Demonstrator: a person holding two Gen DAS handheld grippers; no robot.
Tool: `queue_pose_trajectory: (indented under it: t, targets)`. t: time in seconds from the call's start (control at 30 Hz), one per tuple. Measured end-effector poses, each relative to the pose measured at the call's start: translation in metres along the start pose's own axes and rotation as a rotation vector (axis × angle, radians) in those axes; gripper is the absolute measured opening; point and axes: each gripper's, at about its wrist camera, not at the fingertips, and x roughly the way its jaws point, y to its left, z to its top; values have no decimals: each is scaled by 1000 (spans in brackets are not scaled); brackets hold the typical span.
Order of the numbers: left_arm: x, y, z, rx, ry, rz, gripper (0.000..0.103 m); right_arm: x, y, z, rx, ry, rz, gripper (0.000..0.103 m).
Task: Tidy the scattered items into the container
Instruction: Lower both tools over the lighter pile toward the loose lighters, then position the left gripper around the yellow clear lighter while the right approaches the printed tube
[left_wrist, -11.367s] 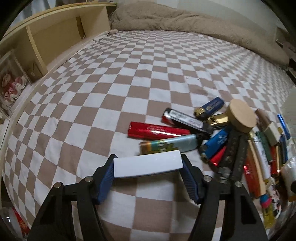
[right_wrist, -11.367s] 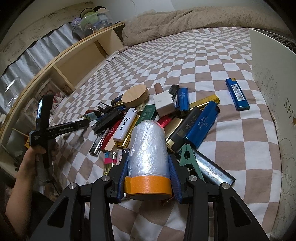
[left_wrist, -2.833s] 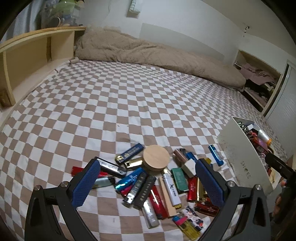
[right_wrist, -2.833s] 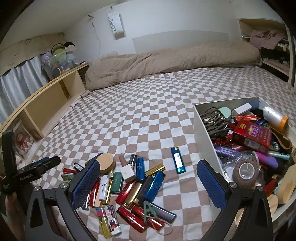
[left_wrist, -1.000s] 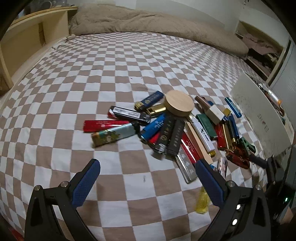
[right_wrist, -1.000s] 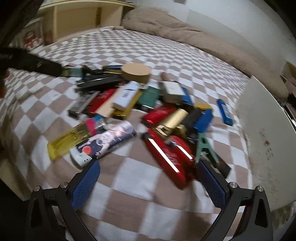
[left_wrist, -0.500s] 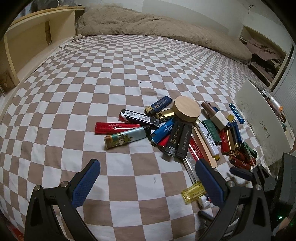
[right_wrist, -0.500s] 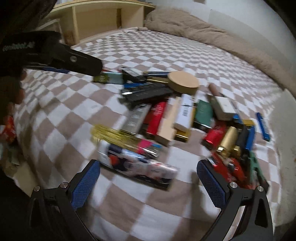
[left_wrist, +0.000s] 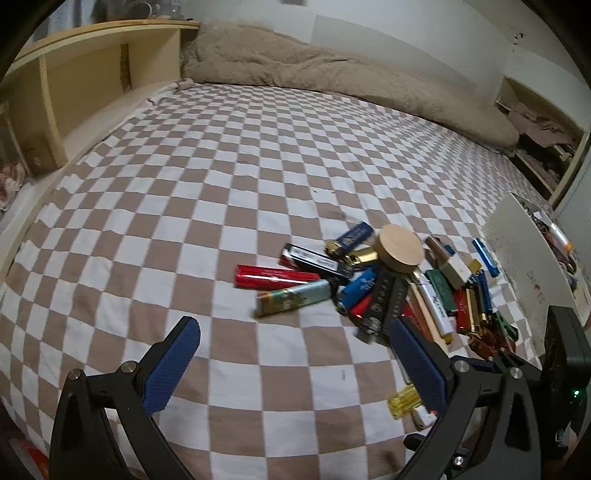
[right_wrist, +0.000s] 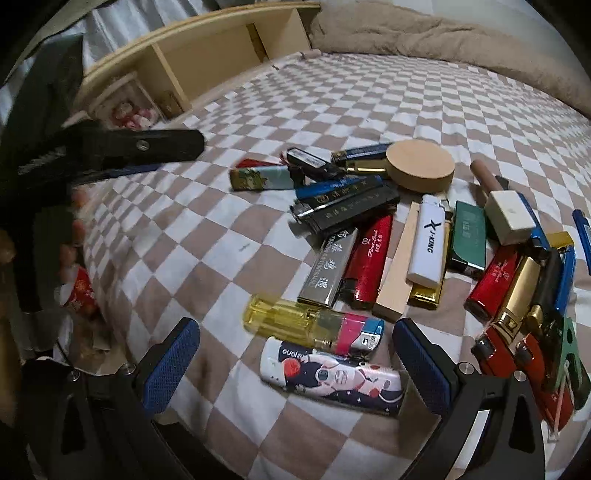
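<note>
While both tongs gape empty, left tongs (left_wrist: 291, 363), right tongs (right_wrist: 295, 363), white container (left_wrist: 517, 254) partly filled, contents unclear.

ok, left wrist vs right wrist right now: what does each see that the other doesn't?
Left wrist only: the white container at the right edge, and the open left gripper over bare checkered sheet.

Right wrist only: the astronaut-print lighter lying between the fingers of the open right gripper, and the white X-KING lighter with readable print.

Both: the round wooden lid, the transparent yellow lighter and the lighter pile.
</note>
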Motion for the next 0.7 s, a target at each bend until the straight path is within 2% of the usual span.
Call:
queue_pose_trajectory:
  t: [0.17,0.57,0.63,0.7]
  targets:
    - [-3,3,0,-11,-9,0,103,6,7,1,11,12,-8,103]
    - [-3,15,0,-51,-16,4,103,15,60,8,-55,20,160,103]
    - [0,18,-2,-65,-6,7,103,7,58,4,-71,-12,129,103]
    - [4,18,-6,-87,14,4,103,-1,51,0,-87,-42,50,103]
